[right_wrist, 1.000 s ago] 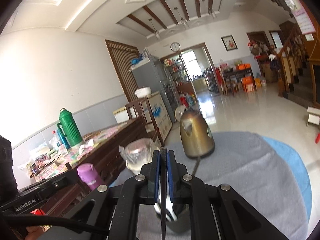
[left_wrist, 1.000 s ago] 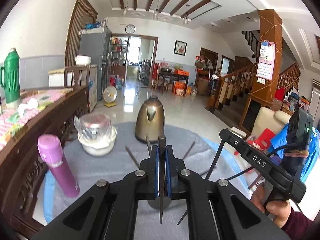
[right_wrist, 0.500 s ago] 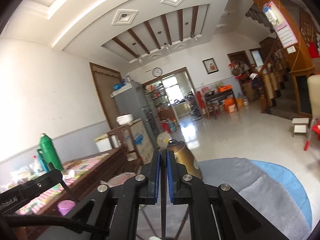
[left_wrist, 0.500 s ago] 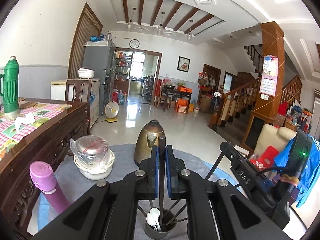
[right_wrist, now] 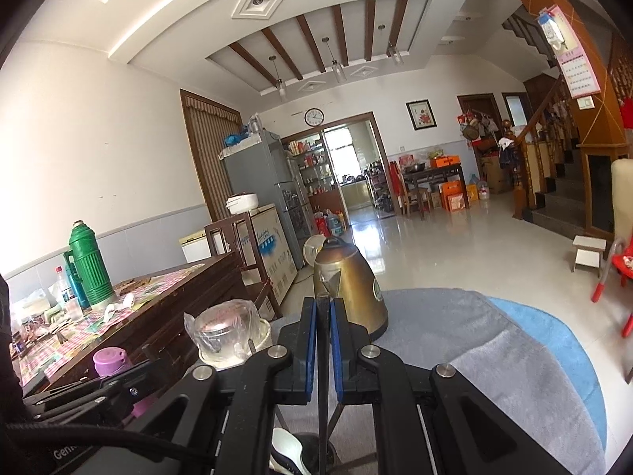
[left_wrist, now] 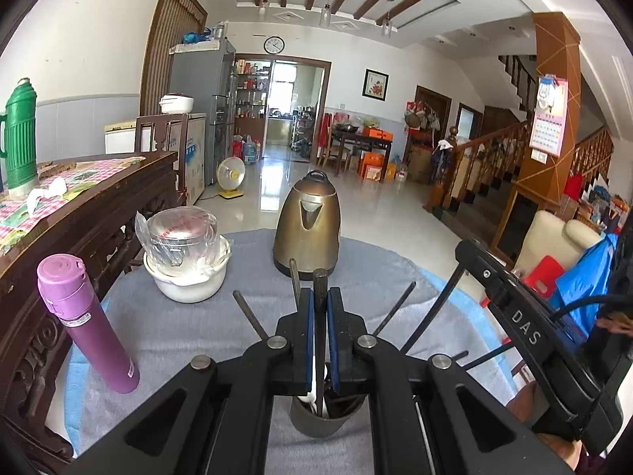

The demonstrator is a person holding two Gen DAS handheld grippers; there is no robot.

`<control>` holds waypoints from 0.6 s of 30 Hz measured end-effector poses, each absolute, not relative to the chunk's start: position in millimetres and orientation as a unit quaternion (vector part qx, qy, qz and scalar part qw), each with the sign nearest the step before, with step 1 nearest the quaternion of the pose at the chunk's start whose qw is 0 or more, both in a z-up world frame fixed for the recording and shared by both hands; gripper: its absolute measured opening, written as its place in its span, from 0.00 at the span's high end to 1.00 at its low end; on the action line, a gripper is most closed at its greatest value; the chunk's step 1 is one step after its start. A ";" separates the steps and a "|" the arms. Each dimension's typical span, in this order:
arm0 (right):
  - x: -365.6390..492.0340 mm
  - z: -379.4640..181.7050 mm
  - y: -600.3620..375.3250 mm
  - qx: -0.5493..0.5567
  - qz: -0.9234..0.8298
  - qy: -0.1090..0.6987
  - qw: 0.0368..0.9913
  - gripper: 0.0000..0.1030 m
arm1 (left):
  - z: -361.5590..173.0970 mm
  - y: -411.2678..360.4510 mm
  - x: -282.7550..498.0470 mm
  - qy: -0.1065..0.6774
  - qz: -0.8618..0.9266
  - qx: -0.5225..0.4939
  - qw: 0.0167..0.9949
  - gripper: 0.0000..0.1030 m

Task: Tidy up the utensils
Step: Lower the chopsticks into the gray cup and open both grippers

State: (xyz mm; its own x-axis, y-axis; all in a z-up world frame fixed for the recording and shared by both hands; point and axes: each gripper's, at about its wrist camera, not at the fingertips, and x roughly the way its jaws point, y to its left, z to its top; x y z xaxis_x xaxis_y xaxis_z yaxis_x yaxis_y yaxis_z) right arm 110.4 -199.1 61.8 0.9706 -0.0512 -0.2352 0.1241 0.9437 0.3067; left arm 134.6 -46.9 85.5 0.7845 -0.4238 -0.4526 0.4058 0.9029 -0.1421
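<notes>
In the left wrist view my left gripper [left_wrist: 319, 297] is shut on a dark chopstick [left_wrist: 319, 281] that stands upright, its lower end in a dark grey cup [left_wrist: 322, 419]. The cup holds a white spoon [left_wrist: 312, 399] and several dark chopsticks that fan outward. In the right wrist view my right gripper [right_wrist: 323, 308] is shut on another dark chopstick [right_wrist: 323, 396] that points down at the same cup [right_wrist: 312, 451], beside the white spoon [right_wrist: 287, 447]. The right gripper's body [left_wrist: 526, 332] shows at right in the left wrist view, a hand under it.
On the grey cloth [left_wrist: 221, 328] stand a bronze kettle [left_wrist: 307, 225], a white bowl with a plastic-wrapped container [left_wrist: 186, 261] and a purple flask [left_wrist: 85, 320]. A dark wooden table [left_wrist: 99, 206] with a green thermos [left_wrist: 18, 134] borders the left side.
Both grippers have come down over the cup, each still shut on its chopstick. The cup and spoon, hidden behind the left gripper a second ago, now show beneath it.
</notes>
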 end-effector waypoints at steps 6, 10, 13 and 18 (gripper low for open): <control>106.2 57.4 -197.4 0.175 -0.039 0.122 0.976 0.93 | 83.4 -48.5 125.5 0.250 -0.215 -0.005 0.944 0.93; 102.3 56.4 -194.2 0.172 -0.035 0.123 0.977 0.93 | 82.6 -46.8 121.6 0.251 -0.212 -0.001 0.945 0.93; 100.4 54.7 -191.9 0.174 -0.030 0.127 0.976 0.93 | 82.8 -44.5 120.6 0.252 -0.210 -0.001 0.945 0.93; 99.4 49.2 -190.4 0.182 -0.024 0.138 0.973 0.93 | 81.2 -42.9 118.9 0.255 -0.207 0.001 0.945 0.93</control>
